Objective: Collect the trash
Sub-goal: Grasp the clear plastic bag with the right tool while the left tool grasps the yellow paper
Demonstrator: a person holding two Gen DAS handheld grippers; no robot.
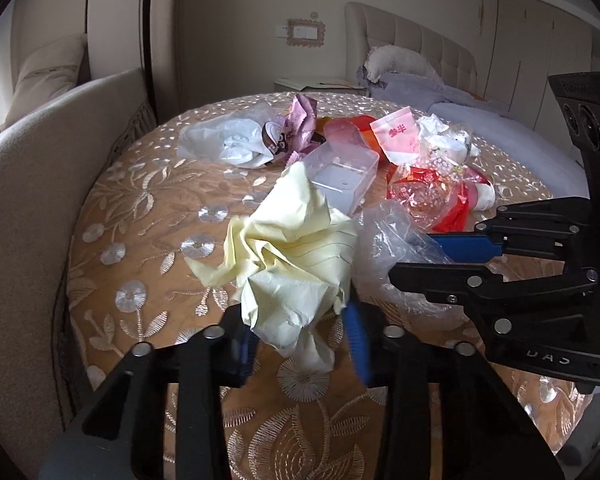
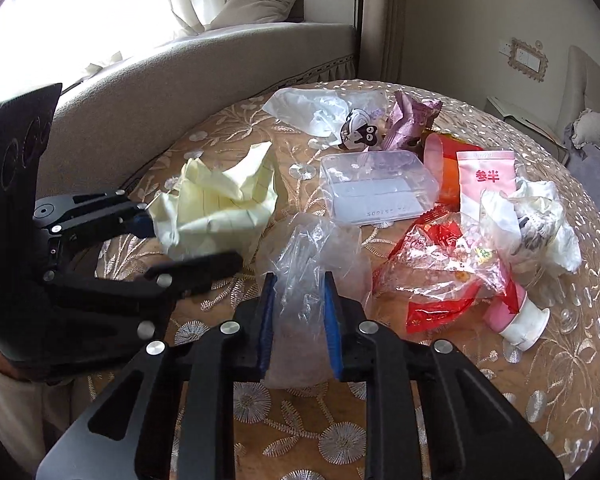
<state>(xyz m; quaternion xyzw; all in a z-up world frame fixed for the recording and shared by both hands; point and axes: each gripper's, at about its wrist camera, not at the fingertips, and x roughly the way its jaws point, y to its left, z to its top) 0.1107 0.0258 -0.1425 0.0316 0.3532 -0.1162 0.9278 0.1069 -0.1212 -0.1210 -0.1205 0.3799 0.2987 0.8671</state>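
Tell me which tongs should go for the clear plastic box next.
Neither is free. The left tongs grip the yellow paper; the right tongs straddle the clear bag, with the clear plastic box just beyond, so probably right.

My left tool point(image 1: 300, 336) pinches a crumpled yellow paper point(image 1: 288, 264). My right tool point(image 2: 298, 320) has a see-through plastic bag point(image 2: 316, 256) between its blue pads. Behind them on the table point(image 2: 300, 420) lie a clear plastic box point(image 2: 376, 188), a red wrapper point(image 2: 440, 264), a pink pouch point(image 2: 486, 180) and a white bag point(image 2: 312, 112).

Black tool point(image 2: 298, 316) linkages, silver rivets, blue pads point(image 2: 334, 320) (ribbed)
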